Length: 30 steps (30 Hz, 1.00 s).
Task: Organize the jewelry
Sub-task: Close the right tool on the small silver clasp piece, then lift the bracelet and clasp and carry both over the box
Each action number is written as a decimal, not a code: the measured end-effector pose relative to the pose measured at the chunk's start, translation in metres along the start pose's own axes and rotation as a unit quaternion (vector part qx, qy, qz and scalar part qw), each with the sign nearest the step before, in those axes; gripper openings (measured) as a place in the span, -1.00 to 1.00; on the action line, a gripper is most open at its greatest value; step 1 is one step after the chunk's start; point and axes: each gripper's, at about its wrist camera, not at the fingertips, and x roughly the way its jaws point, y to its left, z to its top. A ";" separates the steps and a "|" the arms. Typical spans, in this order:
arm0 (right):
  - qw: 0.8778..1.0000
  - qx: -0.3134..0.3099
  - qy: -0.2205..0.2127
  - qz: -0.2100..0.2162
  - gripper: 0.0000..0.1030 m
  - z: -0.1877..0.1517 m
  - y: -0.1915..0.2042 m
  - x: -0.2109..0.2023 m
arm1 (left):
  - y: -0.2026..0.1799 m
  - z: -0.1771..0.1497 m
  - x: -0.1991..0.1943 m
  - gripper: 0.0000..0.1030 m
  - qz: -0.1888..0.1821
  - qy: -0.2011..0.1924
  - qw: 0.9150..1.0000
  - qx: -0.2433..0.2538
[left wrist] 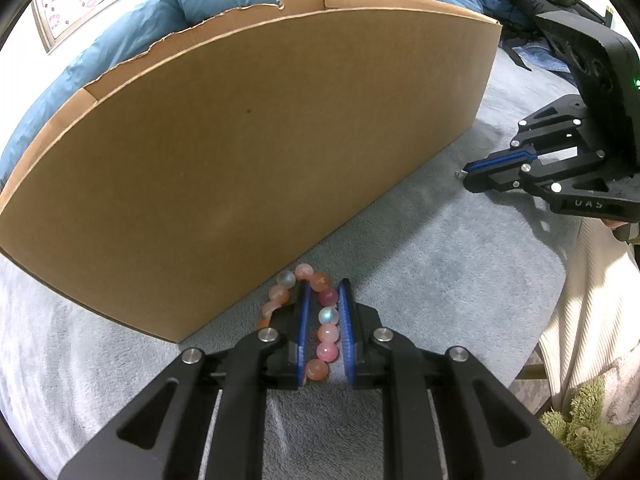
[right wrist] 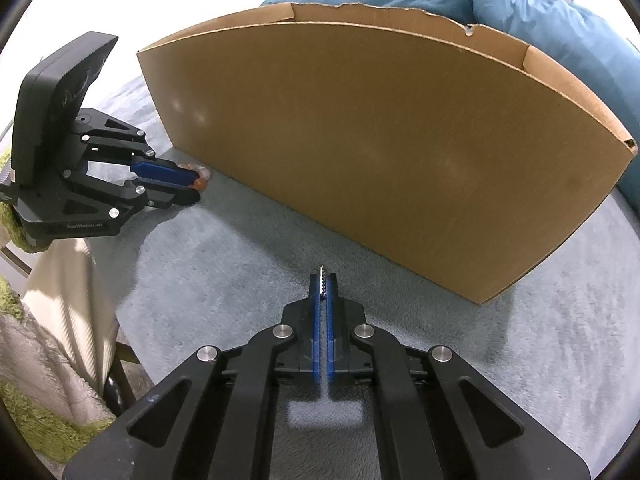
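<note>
Left tongs (left wrist: 325, 334) straddle one side of the bracelet (left wrist: 316, 308), jaws narrow on the beads; the loop lies on the blanket (left wrist: 420, 248) at the box (left wrist: 256, 152) foot, 12 o'clock. Right tongs (right wrist: 323, 312) pinch a thin metal piece (right wrist: 321, 276), kind unclear. Best: lift slowly, clear the wall, then release. Print: "GenRobot.AI" on the left tongs, "UAS" on the right.

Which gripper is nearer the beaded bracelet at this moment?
Left. The left gripper has one side of the beaded bracelet between its fingers, beside the cardboard box. The right gripper is well apart, pinching a small silver piece.
</note>
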 end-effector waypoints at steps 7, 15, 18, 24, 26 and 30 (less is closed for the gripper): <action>1.000 0.002 -0.004 -0.003 -0.99 0.001 0.002 -0.004 | -0.001 0.000 0.001 -0.75 0.002 0.000 1.000 0.002; 1.000 0.003 -0.010 -0.009 -0.99 0.003 0.007 -0.011 | -0.004 0.000 -0.002 -0.79 0.007 -0.004 1.000 0.005; 1.000 0.005 -0.014 -0.012 -1.00 0.004 0.009 -0.016 | -0.004 -0.001 -0.006 -0.83 0.011 -0.014 1.000 0.002; 0.999 0.006 -0.027 -0.018 -1.00 0.001 0.015 -0.029 | 0.000 -0.004 -0.022 -0.83 0.018 -0.034 0.999 -0.005; 0.999 0.006 -0.032 -0.022 -1.00 0.000 0.016 -0.034 | 0.002 -0.006 -0.030 -0.83 0.020 -0.041 0.999 -0.008; 0.998 0.009 -0.045 -0.032 -1.00 0.000 0.019 -0.048 | 0.003 -0.008 -0.050 -0.83 0.029 -0.060 0.998 -0.015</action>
